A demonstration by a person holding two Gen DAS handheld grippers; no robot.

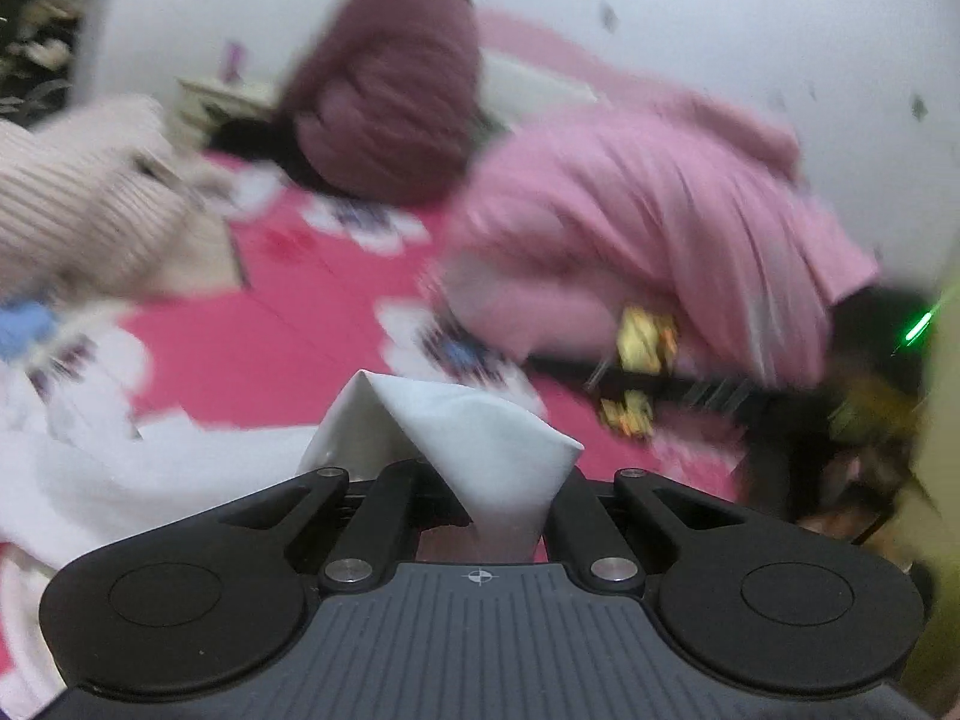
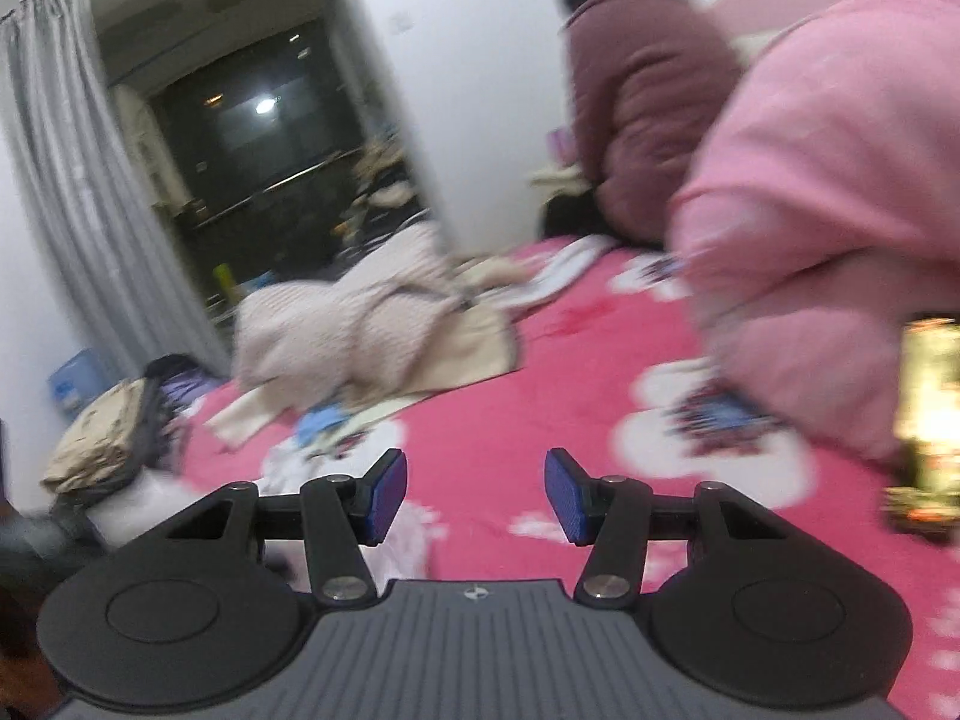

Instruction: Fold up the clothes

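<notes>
White garment (image 1: pixel 480 438) is pinched at one corner in the left hand-held gripper (image 1: pixel 480 516), the rest trailing off toward 9 o'clock onto the pink bed (image 1: pixel 270 348), so its long run lies left of the grip. Right hand-held gripper (image 2: pixel 475 495) is spread with nothing between its blue pads (image 2: pixel 389 498), hovering over the bed; in the left view it sits at about 3 o'clock, so left arm owns the cloth. No containers visible; beige knit pile (image 2: pixel 360 330) at 11 o'clock, pink-sleeved person (image 2: pixel 840 210) at 2 o'clock
</notes>
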